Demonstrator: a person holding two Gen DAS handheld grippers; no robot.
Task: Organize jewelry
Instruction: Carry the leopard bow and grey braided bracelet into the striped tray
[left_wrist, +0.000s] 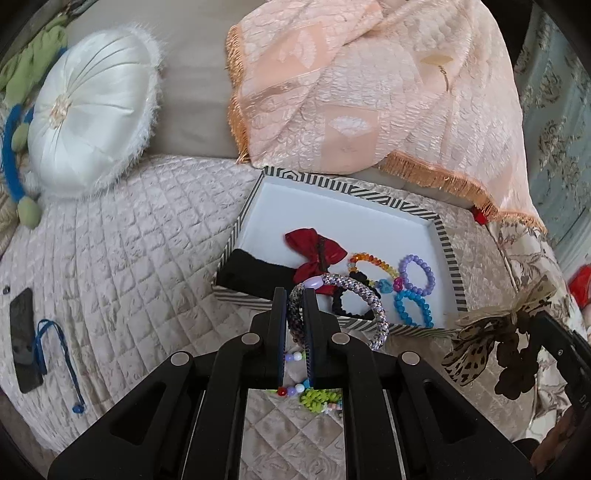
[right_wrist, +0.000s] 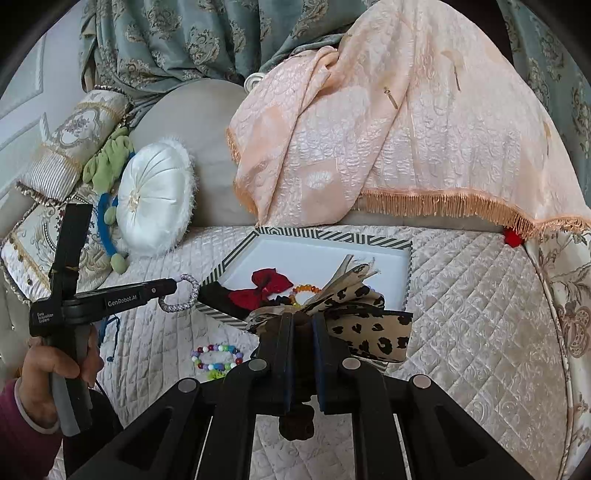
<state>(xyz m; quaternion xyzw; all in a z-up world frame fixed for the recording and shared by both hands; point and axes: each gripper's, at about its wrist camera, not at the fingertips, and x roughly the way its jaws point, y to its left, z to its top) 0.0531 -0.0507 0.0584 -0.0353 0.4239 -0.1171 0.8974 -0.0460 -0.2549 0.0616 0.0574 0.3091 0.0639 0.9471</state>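
A striped box (left_wrist: 448, 254) (right_wrist: 409, 273) with a white inside sits on the quilted bed. It holds a red bow (left_wrist: 316, 251) (right_wrist: 264, 284), a black band (left_wrist: 255, 273), and orange, purple and blue bead bracelets (left_wrist: 413, 306). My left gripper (left_wrist: 295, 295) (right_wrist: 175, 284) is shut on a woven purple-grey bangle (left_wrist: 365, 302) (right_wrist: 184, 293), held just over the box's near edge. My right gripper (right_wrist: 303, 321) is shut on a leopard-print bow (right_wrist: 365, 325) (left_wrist: 476, 343), held in front of the box. A multicoloured bead bracelet (right_wrist: 218, 356) and a green piece (left_wrist: 319, 397) lie on the quilt.
A white round cushion (left_wrist: 88, 118) (right_wrist: 155, 199) and a peach fringed blanket (left_wrist: 369, 85) (right_wrist: 388, 140) lie behind the box. A black phone (left_wrist: 24, 339) with a blue cord (left_wrist: 62, 354) lies at left. Patterned pillows (right_wrist: 66, 147) and a curtain (right_wrist: 184, 37) are behind.
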